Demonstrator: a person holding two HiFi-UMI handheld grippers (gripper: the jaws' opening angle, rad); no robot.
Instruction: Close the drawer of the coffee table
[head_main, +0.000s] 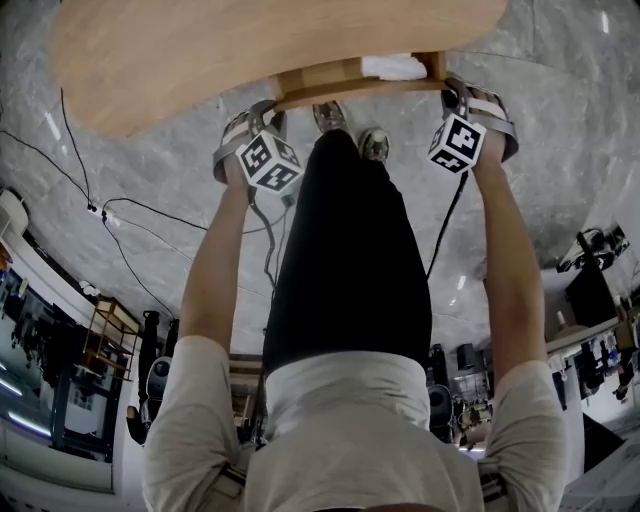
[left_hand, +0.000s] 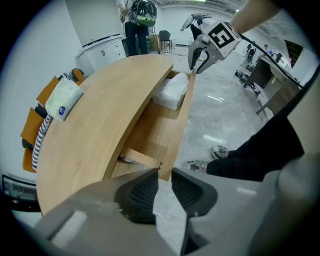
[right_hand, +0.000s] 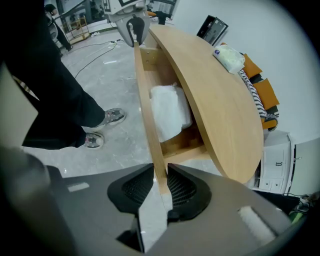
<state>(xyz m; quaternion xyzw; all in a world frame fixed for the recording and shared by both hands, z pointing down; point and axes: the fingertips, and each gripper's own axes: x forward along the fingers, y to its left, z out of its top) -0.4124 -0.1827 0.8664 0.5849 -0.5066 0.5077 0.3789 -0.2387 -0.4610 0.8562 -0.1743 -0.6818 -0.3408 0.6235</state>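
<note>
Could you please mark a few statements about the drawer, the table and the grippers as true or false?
1. The drawer is open. True.
2. The drawer is empty. False: a white bundle lies in it.
3. The right gripper clamps the drawer's front. True.
4. The table top is bare. False: a packet lies on it.
5. The left gripper holds the bundle. False: its jaws stand apart, empty, by the front's end.

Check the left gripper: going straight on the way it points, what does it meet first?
Most likely the end corner of the drawer front, which sits right at the mouth of the left gripper, whose jaws are open. Depth is unclear; if it clears that corner, only marble floor lies beyond.
</note>
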